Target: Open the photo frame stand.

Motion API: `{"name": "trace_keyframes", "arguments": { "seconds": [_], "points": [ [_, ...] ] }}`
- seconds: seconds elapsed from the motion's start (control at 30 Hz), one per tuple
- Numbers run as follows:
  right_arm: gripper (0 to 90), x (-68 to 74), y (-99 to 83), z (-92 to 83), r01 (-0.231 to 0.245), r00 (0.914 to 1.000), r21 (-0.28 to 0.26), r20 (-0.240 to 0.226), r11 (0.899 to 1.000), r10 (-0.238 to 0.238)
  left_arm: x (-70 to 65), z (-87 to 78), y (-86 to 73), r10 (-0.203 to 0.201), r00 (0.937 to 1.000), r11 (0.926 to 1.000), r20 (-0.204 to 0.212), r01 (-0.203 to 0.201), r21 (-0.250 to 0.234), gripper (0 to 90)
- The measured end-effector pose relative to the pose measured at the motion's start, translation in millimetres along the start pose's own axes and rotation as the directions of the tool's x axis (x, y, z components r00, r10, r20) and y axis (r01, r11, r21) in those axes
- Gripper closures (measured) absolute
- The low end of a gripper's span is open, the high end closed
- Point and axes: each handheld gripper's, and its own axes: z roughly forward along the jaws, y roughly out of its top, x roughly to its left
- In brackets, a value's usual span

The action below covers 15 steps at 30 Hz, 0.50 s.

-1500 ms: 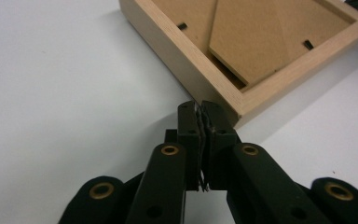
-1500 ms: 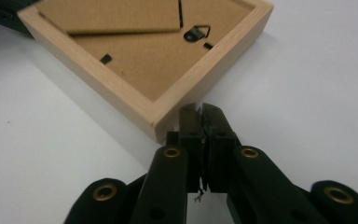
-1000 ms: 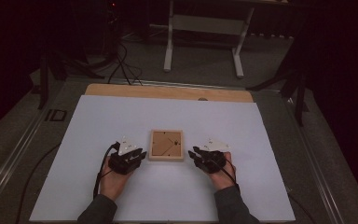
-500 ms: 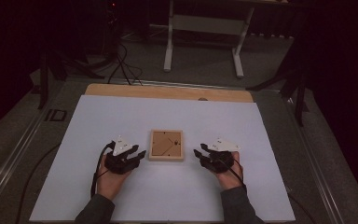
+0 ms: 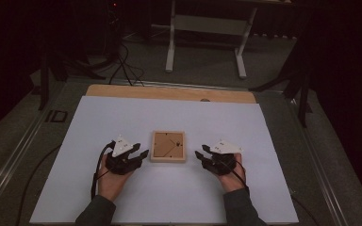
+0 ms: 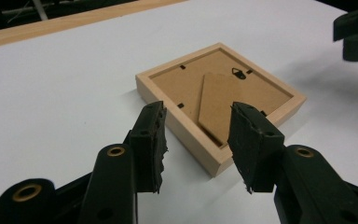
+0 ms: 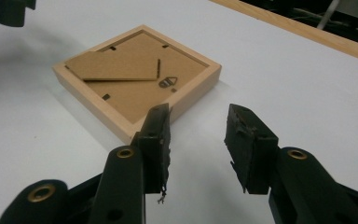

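A small square wooden picture frame (image 5: 168, 146) lies face down on the white sheet, its brown cardboard back and folded stand up (image 6: 214, 93) (image 7: 135, 79). My left gripper (image 5: 143, 157) rests just left of it, pointing at its near left corner (image 6: 199, 109). Its jaws have just been opening and stand open, with the corner ahead of the tips, untouched. My right gripper (image 5: 200, 157) lies a little right of the frame, open, its jaws also having just opened (image 7: 199, 112). Only bare sheet lies between them.
The white sheet (image 5: 122, 117) covers the table; a strip of wooden tabletop (image 5: 169, 92) shows along the far edge. Beyond it stand a white stand's legs (image 5: 202, 42) and cables on the dark floor. Each gripper view catches the other gripper (image 6: 354, 32) (image 7: 4, 9).
Both grippers have drawn slightly outward from the frame's sides and their jaws have spread. The frame has stayed in place.
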Motion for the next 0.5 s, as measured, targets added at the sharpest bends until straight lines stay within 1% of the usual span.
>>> {"name": "trace_keyframes", "arguments": {
  "seconds": [0.03, 0.13, 0.23, 0.33, 0.5],
  "points": [
    [60.3, 1.4, -0.2, 1.4, 0.002, 0.9999, 0.001, -0.015, 1.000, -0.002, -0.3, 0.0, 0.5, 0.002, 1.0000, 1.0000, 0.003, -0.002, -0.001, 55.6],
    [60.9, 3.9, -0.5, 3.7, 0.009, 0.9996, 0.001, -0.026, 1.000, -0.009, -1.7, 1.1, 1.6, -0.003, 1.0000, 1.0000, 0.009, 0.003, -0.009, 55.2],
    [62.2, 7.0, -0.8, 5.9, 0.004, 0.9992, 0.001, -0.040, 1.000, -0.004, -3.2, 3.9, 2.4, -0.006, 0.9998, 1.0000, 0.020, 0.006, -0.006, 54.8],
    [67.1, 10.5, -1.1, 8.2, 0.005, 0.9990, -0.001, -0.045, 1.000, -0.005, -6.6, 7.0, 3.4, 0.004, 0.9994, 1.0000, 0.033, -0.004, -0.001, 54.2],
    [75.3, 13.2, -2.2, 15.5, -0.016, 0.9977, 0.002, -0.066, 1.000, 0.016, -12.8, 13.9, 2.7, 0.020, 0.9983, 0.9998, 0.054, -0.020, 0.005, 53.4]
  ]
}}
